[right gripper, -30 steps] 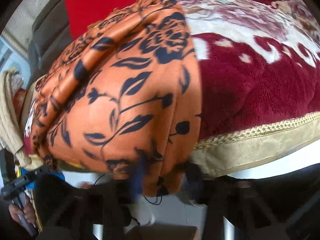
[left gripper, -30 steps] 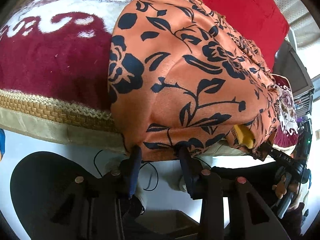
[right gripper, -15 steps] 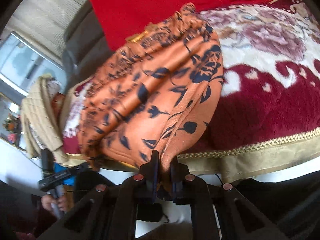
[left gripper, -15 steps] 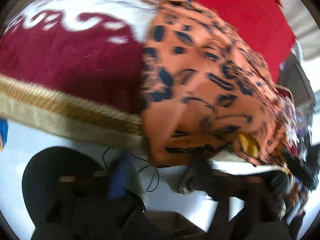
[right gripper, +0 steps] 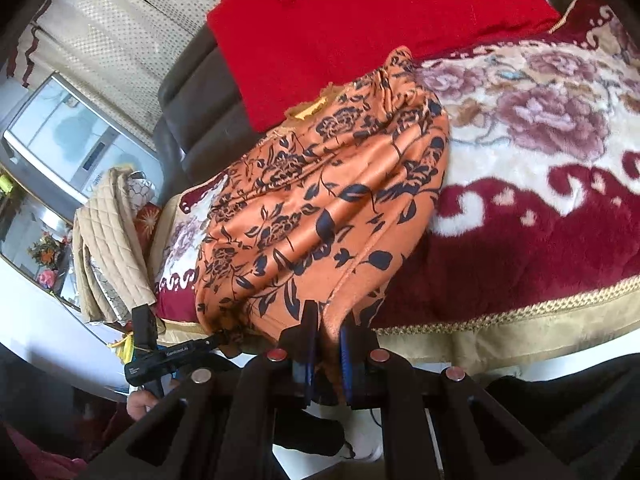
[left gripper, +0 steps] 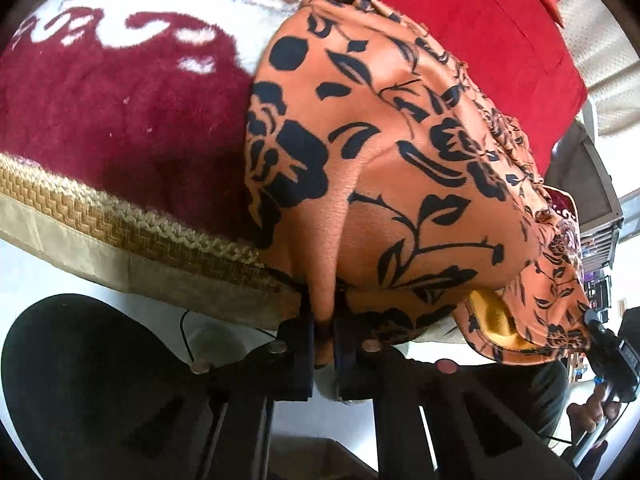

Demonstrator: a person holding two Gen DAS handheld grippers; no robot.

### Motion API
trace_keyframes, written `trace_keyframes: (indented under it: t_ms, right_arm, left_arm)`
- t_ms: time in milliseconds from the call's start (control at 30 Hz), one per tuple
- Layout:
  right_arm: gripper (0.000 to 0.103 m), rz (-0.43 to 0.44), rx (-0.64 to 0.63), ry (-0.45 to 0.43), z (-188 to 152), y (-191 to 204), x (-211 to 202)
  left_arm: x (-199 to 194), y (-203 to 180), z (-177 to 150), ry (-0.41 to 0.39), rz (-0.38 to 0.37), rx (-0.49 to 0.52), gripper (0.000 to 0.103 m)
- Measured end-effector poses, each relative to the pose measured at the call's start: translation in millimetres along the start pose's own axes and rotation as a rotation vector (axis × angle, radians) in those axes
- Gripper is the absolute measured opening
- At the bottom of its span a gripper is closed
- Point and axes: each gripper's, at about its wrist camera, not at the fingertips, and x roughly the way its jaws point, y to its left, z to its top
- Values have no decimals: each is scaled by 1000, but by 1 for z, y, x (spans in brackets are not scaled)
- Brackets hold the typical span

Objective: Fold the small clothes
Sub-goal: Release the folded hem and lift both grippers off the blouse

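The orange garment (left gripper: 400, 168), printed with dark blue flowers and leaves, lies across a plush maroon-and-cream blanket (left gripper: 120, 120) and hangs over the blanket's gold braided edge (left gripper: 100, 216). No box, basket or other container shows in either view; the garment rests directly on the blanket.

The left gripper (left gripper: 325, 320) is clamped on a fold of the garment's near hem, the cloth pinched tight between its two dark fingers. The right gripper (right gripper: 329, 336) likewise grips the hem at the garment's other near corner, a ridge of orange cloth rising out from between its blue-padded fingers (right gripper: 347, 354).

In the right wrist view the garment (right gripper: 320, 208) lies in long loose folds running back toward a red cushion (right gripper: 360, 32) that leans behind it. A yellow lining or inner layer (left gripper: 496, 320) peeks from under the garment's lower edge in the left wrist view; what it belongs to cannot be made out.

Each camera catches the other gripper only in part: the left one (right gripper: 168, 360) appears at the lower left of the right wrist view, the right one (left gripper: 612, 356) at the right edge of the left wrist view. The far end of the garment is bunched against the cushion and its shape there is unclear. A quilted beige cloth (right gripper: 108, 240) sits at the blanket's far end, cut by fisheye distortion.
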Motion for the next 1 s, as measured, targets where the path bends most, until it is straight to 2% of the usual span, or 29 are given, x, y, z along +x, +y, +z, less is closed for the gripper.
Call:
trace_keyframes:
  t_ms: [133,300,500,667,767,800,867,1000]
  right_arm:
    - [11,37,9,-11,3,-1,-4]
    - [11,128,35,-46,27,-2,-17]
    - [11,200,52,-136,76,-2,-33]
    - [11,225,82,-223,129,-13,-38]
    - [11,118,94,-171,154,-19,-24]
    - [11,107,97,-138,156,-20,-17]
    - [14,97,128,-48,147,-24,-5]
    - [15,-14,164,-5,108,-41,4]
  left_arm:
    - [-16,-9,4,-3,-47,17,4]
    - [-57,-16,32,-69,-178,17,4]
    - [-107,-35,100,-193,-243,49,4]
    - [-122,-50,166,-236,-225,77,4]
    - [-112,-56,197,-230,-192,65,3]
    - [-114,-56,199,-227,-195,61,3]
    - [-113,-61,200,-219,-213,71,3]
    - [-117,-74,188,-219,-206,146,3]
